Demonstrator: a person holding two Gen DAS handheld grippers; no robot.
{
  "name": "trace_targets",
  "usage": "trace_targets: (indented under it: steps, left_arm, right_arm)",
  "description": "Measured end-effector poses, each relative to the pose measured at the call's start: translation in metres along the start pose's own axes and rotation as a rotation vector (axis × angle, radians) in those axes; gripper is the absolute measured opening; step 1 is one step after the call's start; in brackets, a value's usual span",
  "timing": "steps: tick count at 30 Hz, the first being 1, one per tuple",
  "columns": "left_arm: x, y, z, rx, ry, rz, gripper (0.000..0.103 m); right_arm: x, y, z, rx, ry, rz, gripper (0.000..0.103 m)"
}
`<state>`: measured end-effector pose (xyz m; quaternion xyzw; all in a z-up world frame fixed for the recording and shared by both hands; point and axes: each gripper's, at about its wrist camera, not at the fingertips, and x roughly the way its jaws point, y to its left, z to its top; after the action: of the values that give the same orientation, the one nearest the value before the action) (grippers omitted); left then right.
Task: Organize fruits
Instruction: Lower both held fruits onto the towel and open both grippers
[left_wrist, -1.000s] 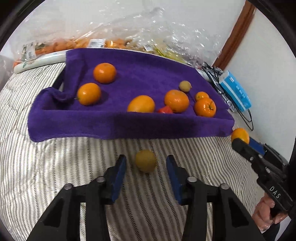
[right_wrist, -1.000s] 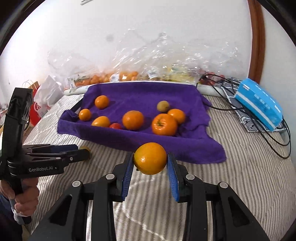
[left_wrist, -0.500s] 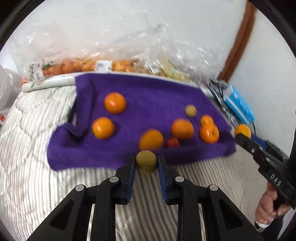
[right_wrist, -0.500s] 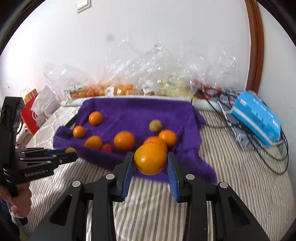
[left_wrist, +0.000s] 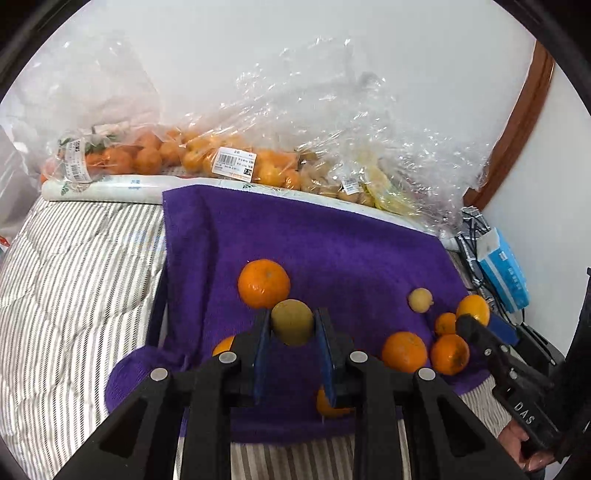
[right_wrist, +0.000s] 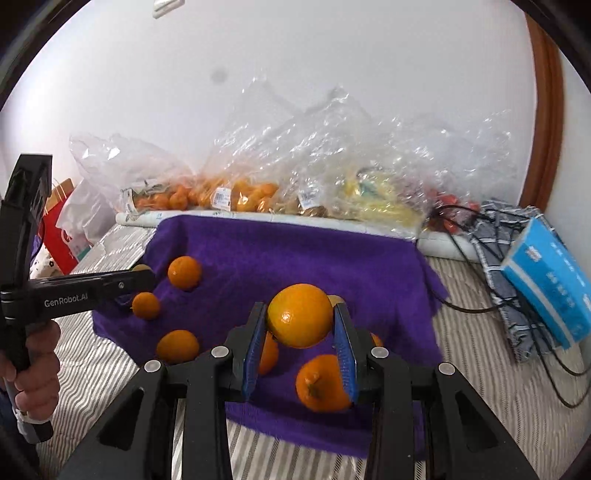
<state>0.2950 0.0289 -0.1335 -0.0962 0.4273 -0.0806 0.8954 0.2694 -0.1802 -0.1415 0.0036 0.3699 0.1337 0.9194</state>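
Note:
A purple towel (left_wrist: 332, 251) lies on the striped bed with several oranges on it, also in the right wrist view (right_wrist: 277, 251). My left gripper (left_wrist: 292, 325) is shut on a small yellow-green fruit (left_wrist: 291, 322) and holds it above the towel, just in front of a large orange (left_wrist: 263, 283). My right gripper (right_wrist: 300, 317) is shut on a big orange (right_wrist: 300, 315), held above the towel's near right part over another orange (right_wrist: 319, 384). A small yellow fruit (left_wrist: 420, 300) lies at the towel's right.
Clear plastic bags of oranges (left_wrist: 166, 155) and other fruit (right_wrist: 369, 199) line the wall behind the towel. A blue box (right_wrist: 550, 284) and black cables (right_wrist: 480, 306) lie on the right. The striped bedcover (left_wrist: 74, 277) surrounds the towel.
My left gripper closed on the yellow-green fruit, lifted it off the bedcover and carried it forward over the towel. My right gripper also moved forward over the towel with its orange.

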Motion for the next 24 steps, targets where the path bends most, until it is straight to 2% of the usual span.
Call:
trace_targets:
  steps: [7,12,22,24]
  left_arm:
    - [0.022,0.000,-0.004,0.028,0.021,0.035,0.023]
    - [0.025,0.002,-0.004,0.026,0.018,0.027,0.023]
    - [0.025,-0.002,-0.006,0.036,0.031,0.013,0.023]
    - [0.023,-0.004,-0.006,0.040,0.039,0.012,0.027]
  right_arm:
    - [0.024,-0.004,-0.007,0.017,0.049,-0.009,0.036]
    - [0.034,-0.004,-0.010,0.010,0.073,-0.009,0.036]
    - [0.035,0.000,-0.010,-0.023,0.070,-0.025,0.036]
    - [0.034,0.001,-0.010,-0.030,0.069,-0.025,0.036]
